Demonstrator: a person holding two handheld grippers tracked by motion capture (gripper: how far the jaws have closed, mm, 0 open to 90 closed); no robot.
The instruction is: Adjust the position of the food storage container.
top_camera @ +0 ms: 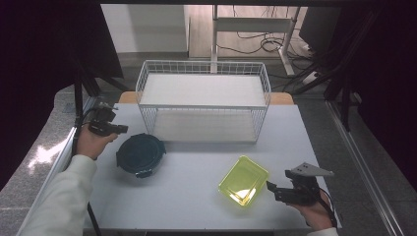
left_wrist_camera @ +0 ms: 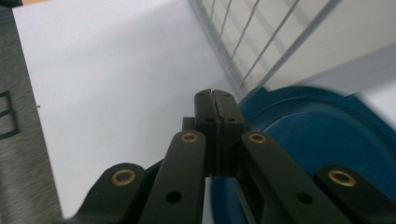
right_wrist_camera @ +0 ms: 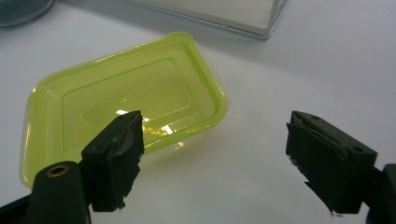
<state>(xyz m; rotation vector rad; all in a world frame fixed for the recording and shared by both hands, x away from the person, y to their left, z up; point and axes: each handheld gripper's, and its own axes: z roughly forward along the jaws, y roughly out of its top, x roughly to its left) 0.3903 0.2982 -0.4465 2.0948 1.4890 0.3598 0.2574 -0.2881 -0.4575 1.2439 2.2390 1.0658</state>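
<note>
A round dark blue lidded container [top_camera: 140,154] sits on the white table's left half, and its rim [left_wrist_camera: 308,135] lies just right of my jaws in the left gripper view. My left gripper [top_camera: 120,129] hovers at the container's upper left, jaws pressed together with nothing between them [left_wrist_camera: 215,95]. A clear yellow-green rectangular tub [top_camera: 243,180] lies open on the right half of the table. My right gripper [top_camera: 269,189] rests just right of the tub with its jaws wide apart and empty [right_wrist_camera: 212,154]; one pad overlaps the tub's near rim [right_wrist_camera: 140,140] in that view.
A white wire basket [top_camera: 203,101] with a white shelf board on top stands at the back middle of the table [top_camera: 187,196]. Its mesh side [left_wrist_camera: 247,42] runs close past my left gripper. The table's left edge meets a grey floor [top_camera: 29,162].
</note>
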